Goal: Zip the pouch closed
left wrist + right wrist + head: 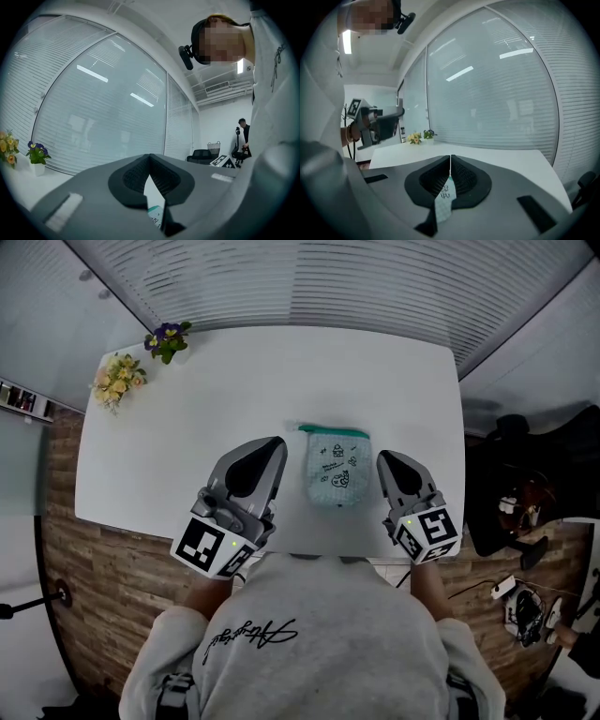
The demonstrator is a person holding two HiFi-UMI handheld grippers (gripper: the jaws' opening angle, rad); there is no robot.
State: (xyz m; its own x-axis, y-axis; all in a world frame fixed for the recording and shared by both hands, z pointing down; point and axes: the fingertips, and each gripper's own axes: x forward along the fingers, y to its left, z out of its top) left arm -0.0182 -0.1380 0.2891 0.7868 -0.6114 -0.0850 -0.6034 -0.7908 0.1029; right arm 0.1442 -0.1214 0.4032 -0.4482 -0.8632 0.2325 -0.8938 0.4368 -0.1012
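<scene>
A mint-green pouch [335,471] with small cartoon prints lies flat on the white table [169,465], its darker green zipper band [334,431] along the far edge. My left gripper [278,443] hovers just left of the pouch, jaws together with nothing in them. My right gripper [382,458] is just right of the pouch, also shut and empty. In the left gripper view the left gripper [149,157] has its tips meeting, and a bit of the pouch [154,216] shows through the gap below. In the right gripper view the right gripper [450,158] likewise frames the pouch [444,197].
Yellow flowers [116,379] and a purple potted plant [167,337] stand at the table's far left corner. A dark office chair [514,486] and floor clutter sit right of the table. A window with blinds runs along the far side.
</scene>
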